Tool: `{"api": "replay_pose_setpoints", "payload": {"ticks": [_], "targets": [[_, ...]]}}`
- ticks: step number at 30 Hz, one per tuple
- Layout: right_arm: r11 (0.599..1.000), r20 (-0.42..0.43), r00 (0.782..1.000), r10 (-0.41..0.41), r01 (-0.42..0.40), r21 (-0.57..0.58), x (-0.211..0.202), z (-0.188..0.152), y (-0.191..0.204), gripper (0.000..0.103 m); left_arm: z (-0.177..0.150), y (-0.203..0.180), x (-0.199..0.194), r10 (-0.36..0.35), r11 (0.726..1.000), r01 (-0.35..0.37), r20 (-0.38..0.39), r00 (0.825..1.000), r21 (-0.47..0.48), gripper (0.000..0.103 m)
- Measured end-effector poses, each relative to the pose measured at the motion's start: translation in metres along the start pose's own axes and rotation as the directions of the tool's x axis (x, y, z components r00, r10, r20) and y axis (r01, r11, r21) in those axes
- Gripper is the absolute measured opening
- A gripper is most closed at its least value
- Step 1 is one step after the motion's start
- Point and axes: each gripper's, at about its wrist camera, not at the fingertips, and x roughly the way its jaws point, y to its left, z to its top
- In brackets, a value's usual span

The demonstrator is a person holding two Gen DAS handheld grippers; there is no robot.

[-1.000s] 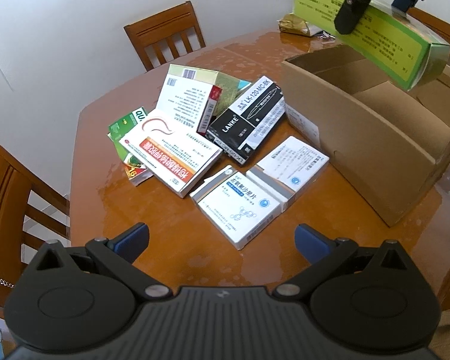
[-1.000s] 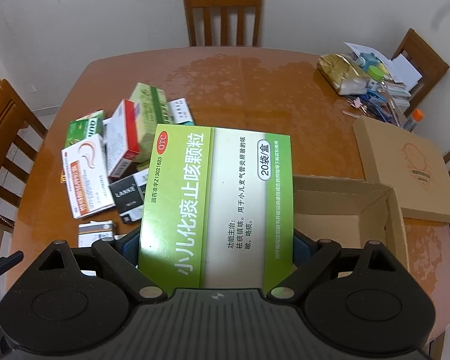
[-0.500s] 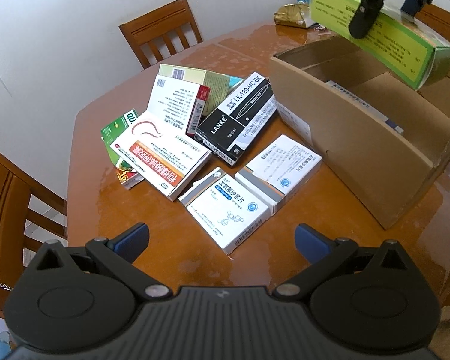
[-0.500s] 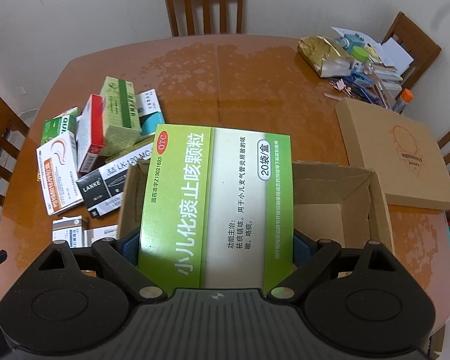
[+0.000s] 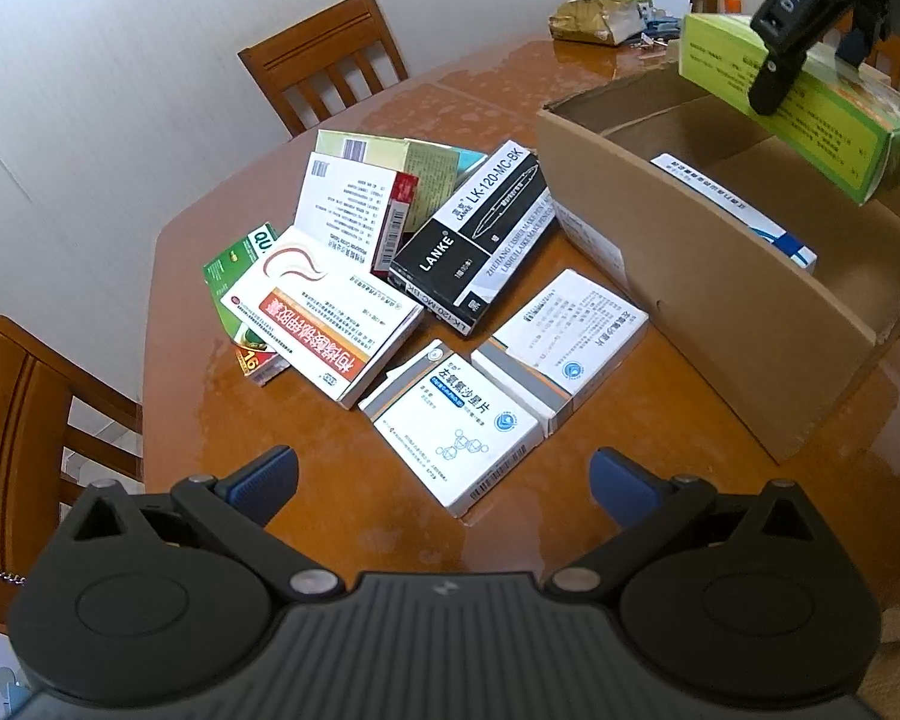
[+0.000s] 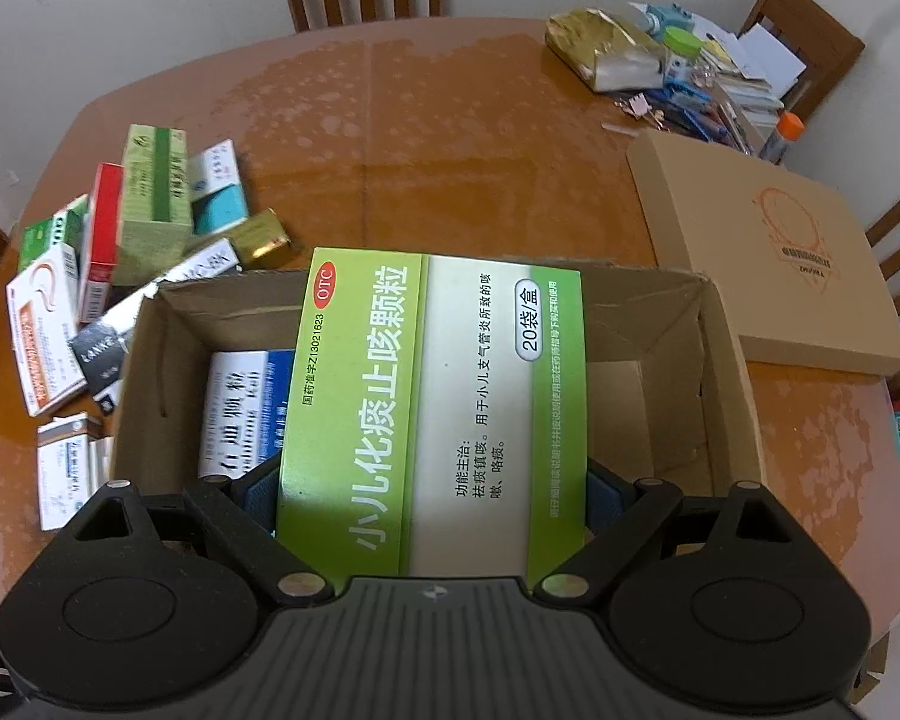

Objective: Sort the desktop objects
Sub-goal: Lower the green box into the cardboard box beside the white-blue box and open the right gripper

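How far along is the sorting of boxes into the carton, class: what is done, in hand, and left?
Done: one blue-and-white box already lies in the carton. In hand: the right claw is shut on a green box held over the carton, not yet released. Left: the pile on the table, including the black LANKE box and two white boxes. The left claw is open and empty.

Light: even indoor, fairly bright; left-wrist view warmer w/ pale wall, right-wrist view dimmer, greenish cast.
Glare: blotchy sheen on the table (image 6: 450, 138) far centre; also near right in left-wrist view.
Shadows: soft, under my left gripper (image 5: 444, 483) and inside the cardboard box (image 6: 672, 360).
Distortion: strong fisheye, edges bow, dark corners.
Focus: box print sharp mid-frame; far-right clutter (image 6: 690, 90) soft, slight blur.
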Motion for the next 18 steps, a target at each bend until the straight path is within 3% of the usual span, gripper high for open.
{"api": "replay_pose_setpoints", "payload": {"ticks": [18], "targets": [[1.0, -0.122, 0.992, 0.012, -0.011, 0.011, 0.06, 0.001, -0.016, 0.095, -0.001, 0.001, 0.001, 0.022, 1.0, -0.022, -0.012, 1.0, -0.014, 0.103]]}}
